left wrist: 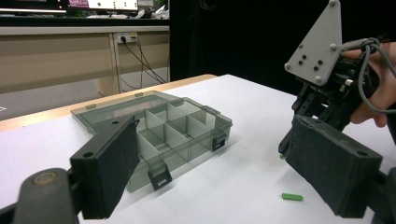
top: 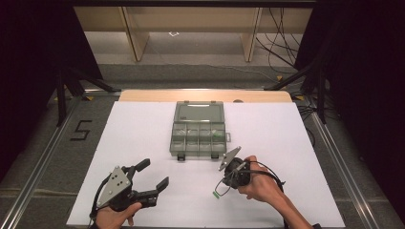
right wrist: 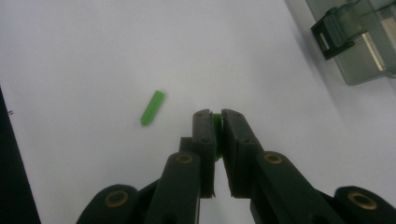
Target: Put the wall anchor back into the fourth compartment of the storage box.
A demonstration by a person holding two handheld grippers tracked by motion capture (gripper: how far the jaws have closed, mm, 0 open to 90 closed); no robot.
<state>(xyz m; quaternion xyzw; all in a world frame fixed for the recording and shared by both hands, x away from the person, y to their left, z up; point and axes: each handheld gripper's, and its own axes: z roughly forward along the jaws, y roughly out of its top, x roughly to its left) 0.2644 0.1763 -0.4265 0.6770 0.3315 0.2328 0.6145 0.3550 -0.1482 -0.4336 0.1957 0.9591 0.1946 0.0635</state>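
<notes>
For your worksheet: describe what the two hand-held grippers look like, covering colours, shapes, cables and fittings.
Each hand-held gripper, left and right, is black with two flat rectangular jaws. Brass-coloured pivot pins join the linkages. A grey three-cornered plate with dark screw heads tops each. A grey cable loops from the right one.

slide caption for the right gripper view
Right hand-held gripper pinches a small green plastic piece; a second green piece lies nearby.

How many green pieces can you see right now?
2. One green piece is pinched between the right gripper's jaws; the other green piece lies loose on the white table beside it. The organizer box may hide more.
</notes>
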